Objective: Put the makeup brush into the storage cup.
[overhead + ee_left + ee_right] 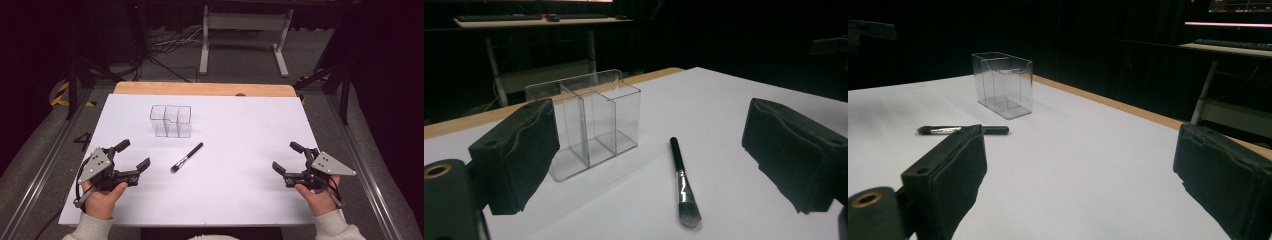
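On white table [240,195]: one brush [187,157]; one clear organizer [171,120].

white table [240,190] evenly lit, surroundings dark, gripper views slightly soft.

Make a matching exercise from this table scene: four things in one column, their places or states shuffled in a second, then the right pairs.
1. makeup brush
2. clear organizer
3. left tool
4. right tool

A. stands upright, empty, toward the table's far edge
B. open, at the table's right side
C. lies flat in front of the organizer
D. open, at the table's left side

Pairs: 1-C, 2-A, 3-D, 4-B
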`<state>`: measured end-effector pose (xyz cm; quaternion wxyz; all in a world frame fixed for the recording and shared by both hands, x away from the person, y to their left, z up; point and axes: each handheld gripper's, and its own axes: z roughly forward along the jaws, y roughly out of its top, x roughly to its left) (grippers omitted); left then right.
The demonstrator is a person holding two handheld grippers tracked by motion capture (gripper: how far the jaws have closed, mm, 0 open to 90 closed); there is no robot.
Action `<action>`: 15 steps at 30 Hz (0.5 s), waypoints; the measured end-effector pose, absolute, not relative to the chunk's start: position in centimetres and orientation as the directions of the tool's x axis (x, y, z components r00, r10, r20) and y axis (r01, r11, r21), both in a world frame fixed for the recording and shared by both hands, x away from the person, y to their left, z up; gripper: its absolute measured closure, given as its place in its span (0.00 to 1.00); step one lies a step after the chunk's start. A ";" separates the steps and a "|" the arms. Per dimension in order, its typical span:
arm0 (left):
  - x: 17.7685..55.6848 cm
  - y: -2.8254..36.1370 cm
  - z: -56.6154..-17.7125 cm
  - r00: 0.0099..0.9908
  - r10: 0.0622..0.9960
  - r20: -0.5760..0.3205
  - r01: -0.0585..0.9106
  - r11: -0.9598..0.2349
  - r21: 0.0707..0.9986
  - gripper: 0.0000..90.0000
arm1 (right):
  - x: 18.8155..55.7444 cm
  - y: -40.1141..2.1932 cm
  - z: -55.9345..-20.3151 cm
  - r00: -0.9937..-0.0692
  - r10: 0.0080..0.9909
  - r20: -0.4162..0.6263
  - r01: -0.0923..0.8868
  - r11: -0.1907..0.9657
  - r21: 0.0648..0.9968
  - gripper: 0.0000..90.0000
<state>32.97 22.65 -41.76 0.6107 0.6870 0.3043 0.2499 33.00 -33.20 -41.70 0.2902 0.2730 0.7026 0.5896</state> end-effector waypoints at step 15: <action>36.0 19.3 -40.0 0.737 0.674 -0.048 0.121 -0.062 0.991 0.11 | 33.0 -33.3 -41.6 -0.684 0.726 -0.075 0.051 0.150 0.987 0.08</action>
